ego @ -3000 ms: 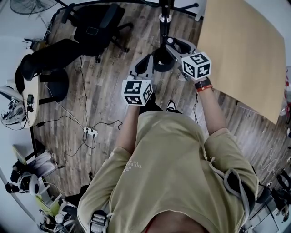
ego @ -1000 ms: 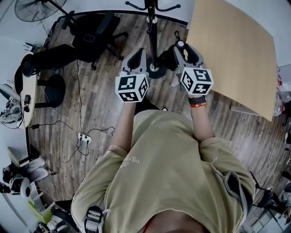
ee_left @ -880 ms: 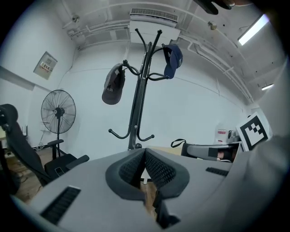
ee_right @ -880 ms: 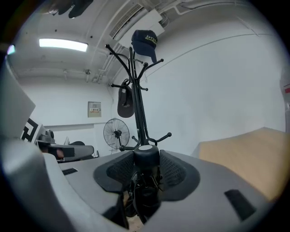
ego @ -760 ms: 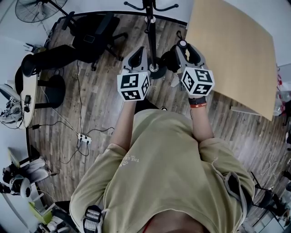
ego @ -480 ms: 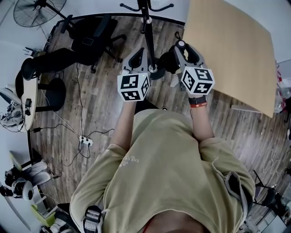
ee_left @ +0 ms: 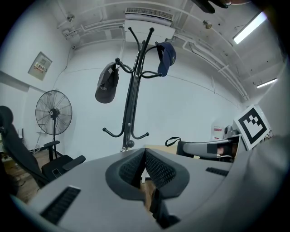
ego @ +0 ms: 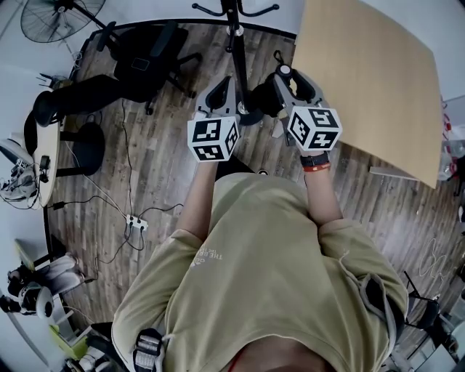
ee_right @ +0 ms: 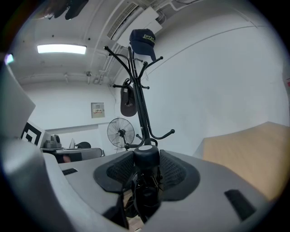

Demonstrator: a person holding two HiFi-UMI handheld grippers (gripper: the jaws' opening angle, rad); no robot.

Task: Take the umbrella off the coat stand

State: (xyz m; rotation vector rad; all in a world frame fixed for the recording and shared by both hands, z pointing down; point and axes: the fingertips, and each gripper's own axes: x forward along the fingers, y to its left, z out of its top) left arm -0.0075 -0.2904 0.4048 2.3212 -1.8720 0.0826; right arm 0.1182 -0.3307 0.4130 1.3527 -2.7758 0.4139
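Holding the folded umbrella, the right gripper has its jaws partly apart and pressed on the shaft from both sides. The umbrella's long axis stands upright across the jaws, round cap end up, and the dark bundle of cloth hangs below them. It touches no hook in any view, so it is judged already free of the stand. The stand lies straight ahead of both grippers and a little apart from them; in the head view its pole runs up between the two. The right gripper is the one at the umbrella. The left gripper has its jaws closed together on nothing and is held level beside the right one, nearer the stand's left side. The coming move is judged to be a draw-back toward the body, keeping the shaft upright and clear of the lower hooks. Two caps remain on the upper hooks. Below is a wood-plank floor. A tan table is at the right, a black chair and a fan are at the left, and white walls stand behind.
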